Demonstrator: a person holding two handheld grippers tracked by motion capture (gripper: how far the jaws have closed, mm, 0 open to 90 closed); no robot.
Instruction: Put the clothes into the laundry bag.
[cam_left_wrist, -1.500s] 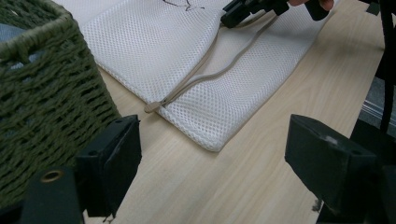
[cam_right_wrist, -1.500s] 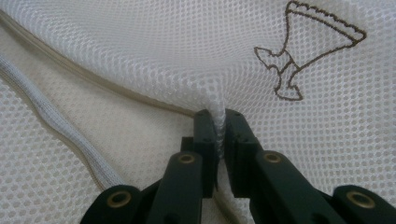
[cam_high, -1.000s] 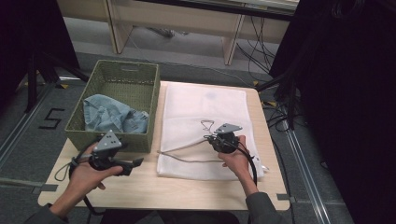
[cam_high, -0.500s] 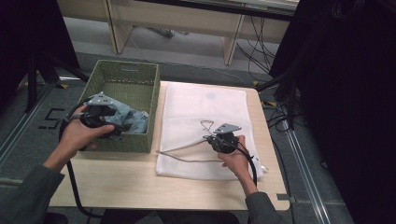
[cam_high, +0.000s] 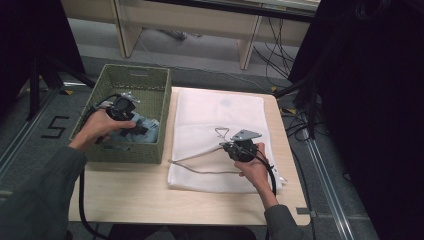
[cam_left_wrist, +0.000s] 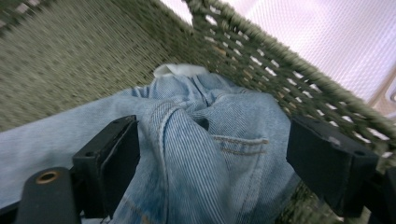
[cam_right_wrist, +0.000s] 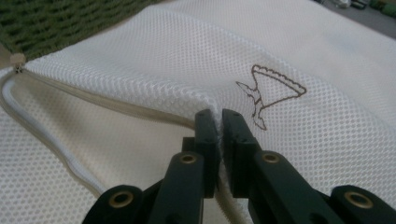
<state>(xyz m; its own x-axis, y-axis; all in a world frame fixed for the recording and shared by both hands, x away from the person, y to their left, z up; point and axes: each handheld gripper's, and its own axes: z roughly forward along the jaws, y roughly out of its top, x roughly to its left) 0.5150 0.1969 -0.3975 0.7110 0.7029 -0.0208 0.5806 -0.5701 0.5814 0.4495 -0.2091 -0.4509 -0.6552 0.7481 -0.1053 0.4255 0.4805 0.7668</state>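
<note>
Jeans of pale blue denim lie crumpled inside the green woven basket, and we see ribbed twill, a stitched seam fold and a pocket edge in the left gripper view, with a white label at the waistband toward the basket's far wall. Our left gripper hangs over the jeans within the basket; its two black jaws stand wide apart with a bunched fold of denim between them, and the pads do not press on it. The basket has slanted walls of coarse plaited cord with small gaps near the rim and a handle slot in its far wall.

Just beside the basket, on its right, a white mesh laundry bag lies flat, a fine honeycomb net with a brown outline emblem printed on it and a pale zipper running along its open mouth. Our right gripper has its jaws closed together on the upper edge of that mouth, pinching the mesh and lifting it slightly.

Basket and bag both rest on a light wooden table. Beyond the basket we see a grey floor, pale furniture legs, loose cables, and dark curtains at either side.
</note>
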